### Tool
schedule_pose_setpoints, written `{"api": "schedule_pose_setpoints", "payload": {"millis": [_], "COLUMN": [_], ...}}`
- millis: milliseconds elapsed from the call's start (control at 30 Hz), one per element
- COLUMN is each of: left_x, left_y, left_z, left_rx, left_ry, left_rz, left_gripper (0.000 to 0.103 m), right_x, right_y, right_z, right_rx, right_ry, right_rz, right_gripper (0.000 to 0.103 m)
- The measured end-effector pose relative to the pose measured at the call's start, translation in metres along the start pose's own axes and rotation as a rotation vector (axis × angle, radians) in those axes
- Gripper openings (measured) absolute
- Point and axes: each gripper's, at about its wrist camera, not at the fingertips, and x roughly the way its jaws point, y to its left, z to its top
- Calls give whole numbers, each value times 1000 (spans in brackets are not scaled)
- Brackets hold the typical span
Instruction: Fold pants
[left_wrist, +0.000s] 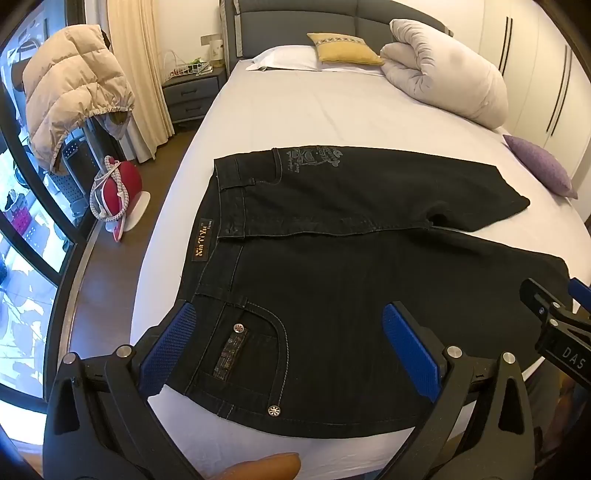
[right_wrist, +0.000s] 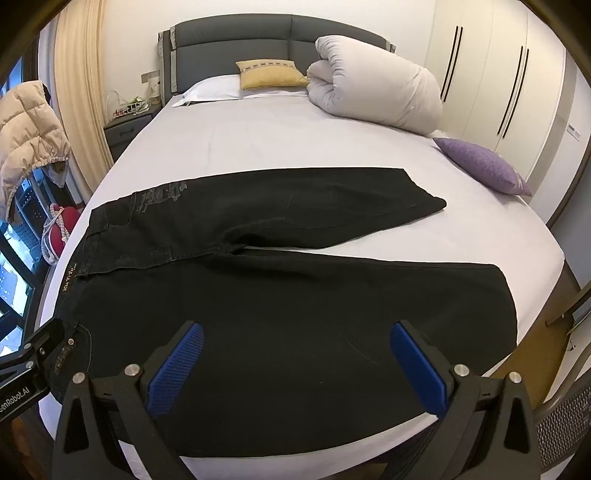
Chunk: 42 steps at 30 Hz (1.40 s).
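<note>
Black jeans (left_wrist: 332, 266) lie spread flat on the white bed sheet (left_wrist: 295, 110), waistband to the left, both legs running right and apart from each other. They also show in the right wrist view (right_wrist: 295, 314). My left gripper (left_wrist: 291, 343) is open, hovering over the near front pocket by the waistband. My right gripper (right_wrist: 297, 365) is open, hovering over the near leg. The right gripper shows at the right edge of the left wrist view (left_wrist: 554, 325). Neither holds anything.
A rolled white duvet (left_wrist: 443, 70), yellow cushion (left_wrist: 343, 46) and white pillow (left_wrist: 284, 59) lie at the headboard. A purple cushion (right_wrist: 484, 168) sits at the bed's right edge. A beige jacket (left_wrist: 74, 96), a red object (left_wrist: 122, 192) and nightstand (left_wrist: 192, 92) stand left.
</note>
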Motion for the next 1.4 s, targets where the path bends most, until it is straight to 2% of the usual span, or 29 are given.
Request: {"api": "schedule_pose_setpoints", "payload": {"millis": [1400], "left_x": [8], "left_y": [6], "left_z": [-9], "left_rx": [-2], "left_ry": [17], "left_rz": [-2], "left_gripper": [103], "right_x": [6], "right_y": [6], "right_z": [-7], "right_rx": [-9], "right_ry": [18], "right_rz": [-2], "right_gripper": [103]}}
